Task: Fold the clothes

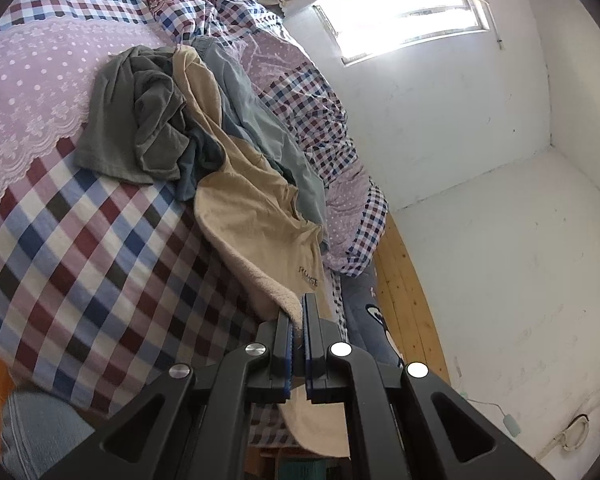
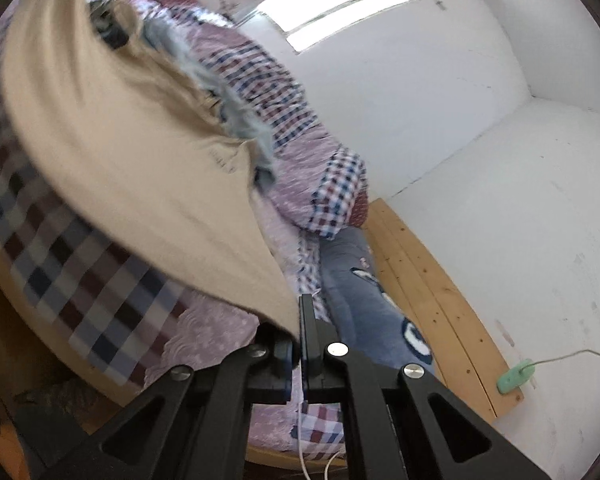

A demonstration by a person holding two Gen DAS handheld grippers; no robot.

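The beige garment (image 1: 244,204) stretches off the checked bed (image 1: 80,248), pinched at its edges by the left gripper (image 1: 298,316) and right gripper (image 2: 296,320), its far end buried among a grey garment (image 1: 140,128) and blue-grey clothes (image 1: 260,120), the right view blurred.

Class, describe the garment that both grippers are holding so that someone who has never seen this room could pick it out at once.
Start at the checked bedspread, where a heap of clothes lies. The beige top stretches from that heap toward the bed's edge, pinched by the left gripper and the right gripper. Unlike the crumpled grey garment and the blue-grey garment beside it, it is pale tan with small dark lettering.
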